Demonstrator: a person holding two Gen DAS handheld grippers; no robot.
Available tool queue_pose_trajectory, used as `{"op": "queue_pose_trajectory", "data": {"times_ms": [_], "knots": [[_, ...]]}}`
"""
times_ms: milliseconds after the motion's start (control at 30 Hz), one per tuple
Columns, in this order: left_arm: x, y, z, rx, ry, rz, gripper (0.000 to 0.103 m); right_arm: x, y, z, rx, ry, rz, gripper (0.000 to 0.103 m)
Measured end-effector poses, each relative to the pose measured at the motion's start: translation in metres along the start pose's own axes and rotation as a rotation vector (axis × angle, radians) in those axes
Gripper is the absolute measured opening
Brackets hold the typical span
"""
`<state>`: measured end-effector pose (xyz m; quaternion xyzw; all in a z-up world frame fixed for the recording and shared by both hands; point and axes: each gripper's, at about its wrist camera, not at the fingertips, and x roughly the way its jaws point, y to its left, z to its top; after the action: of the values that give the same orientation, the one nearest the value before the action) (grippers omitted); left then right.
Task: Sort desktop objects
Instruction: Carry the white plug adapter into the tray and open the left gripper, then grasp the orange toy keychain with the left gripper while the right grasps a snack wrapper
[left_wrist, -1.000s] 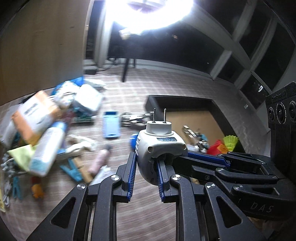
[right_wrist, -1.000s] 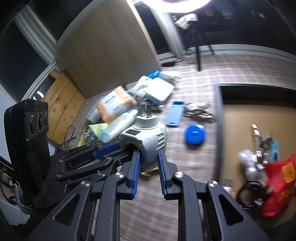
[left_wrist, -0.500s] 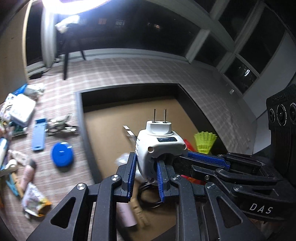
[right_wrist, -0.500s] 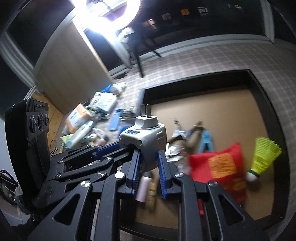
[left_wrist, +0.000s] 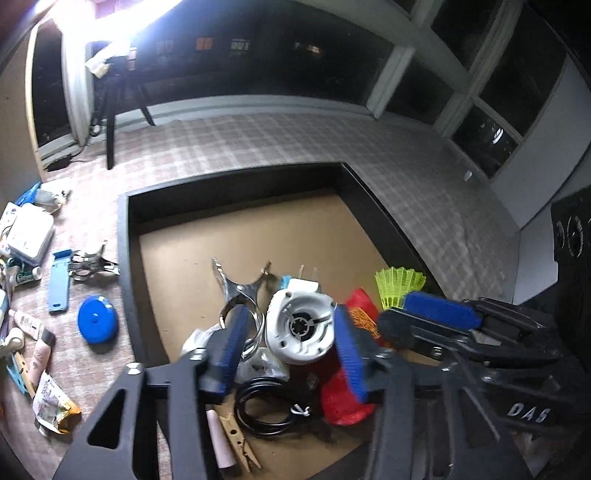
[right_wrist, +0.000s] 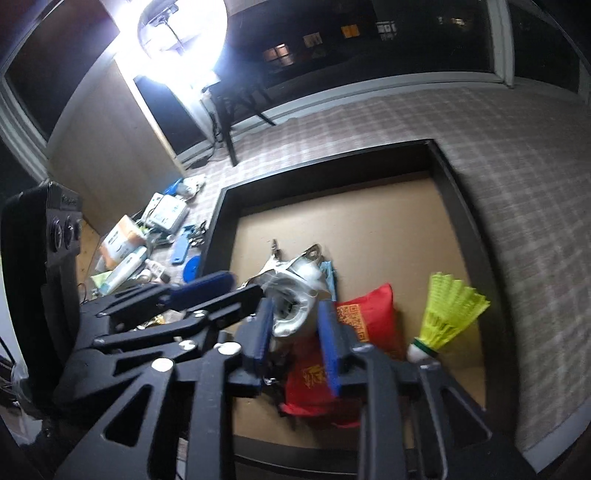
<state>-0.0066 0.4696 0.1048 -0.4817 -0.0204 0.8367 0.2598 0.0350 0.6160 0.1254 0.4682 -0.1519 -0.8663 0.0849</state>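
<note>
A lit room at night, set up for recording on a cloth-covered table.

From my feed I see a checked tablecloth (left_wrist: 280, 140) with household clutter (left_wrist: 29, 236) at nine o'clock and a dark-walled tray (left_wrist: 123, 258) with a brown floor ahead. At twelve o'clock dark window panes (right_wrist: 332, 40) show lit buildings outside; a bright lamp (right_wrist: 177, 40) on a stand glares at eleven, beside a wooden panel (right_wrist: 107, 147).
</note>
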Motion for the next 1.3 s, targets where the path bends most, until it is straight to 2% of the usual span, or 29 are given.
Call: {"op": "queue_pose_trajectory", "data": {"times_ms": [33,67,233,367,500,700,833,933,1033,1300], "knots": [[-0.003,0.004,-0.001,-0.008,-0.007,-0.001,0.053,-0.002,-0.002,0.0,0.003,-0.009,-0.006,0.057],[-0.007,0.007,-0.002,-0.009,-0.015,0.007,0.053,-0.003,-0.003,-0.001,0.002,-0.016,-0.009,0.066],[-0.021,0.021,-0.011,-0.013,-0.038,0.063,0.053,-0.002,0.013,-0.002,-0.04,-0.025,-0.019,0.066],[-0.035,0.042,-0.022,-0.036,-0.05,0.113,0.053,0.003,0.04,-0.002,-0.116,-0.029,-0.02,0.066],[-0.055,0.076,-0.038,-0.094,-0.063,0.158,0.053,0.009,0.074,-0.004,-0.21,-0.044,-0.025,0.066],[-0.095,0.152,-0.073,-0.176,-0.072,0.256,0.053,0.019,0.13,-0.022,-0.305,-0.122,-0.009,0.066],[-0.117,0.204,-0.1,-0.25,-0.057,0.296,0.053,0.042,0.171,-0.031,-0.355,-0.033,0.032,0.066],[-0.131,0.246,-0.12,-0.314,-0.038,0.329,0.053,0.064,0.2,-0.041,-0.389,0.019,0.017,0.066],[-0.141,0.282,-0.136,-0.368,-0.031,0.353,0.053,0.088,0.226,-0.051,-0.405,0.086,0.042,0.066],[-0.135,0.33,-0.154,-0.409,0.014,0.358,0.053,0.144,0.269,-0.064,-0.439,0.204,0.017,0.066]]}}
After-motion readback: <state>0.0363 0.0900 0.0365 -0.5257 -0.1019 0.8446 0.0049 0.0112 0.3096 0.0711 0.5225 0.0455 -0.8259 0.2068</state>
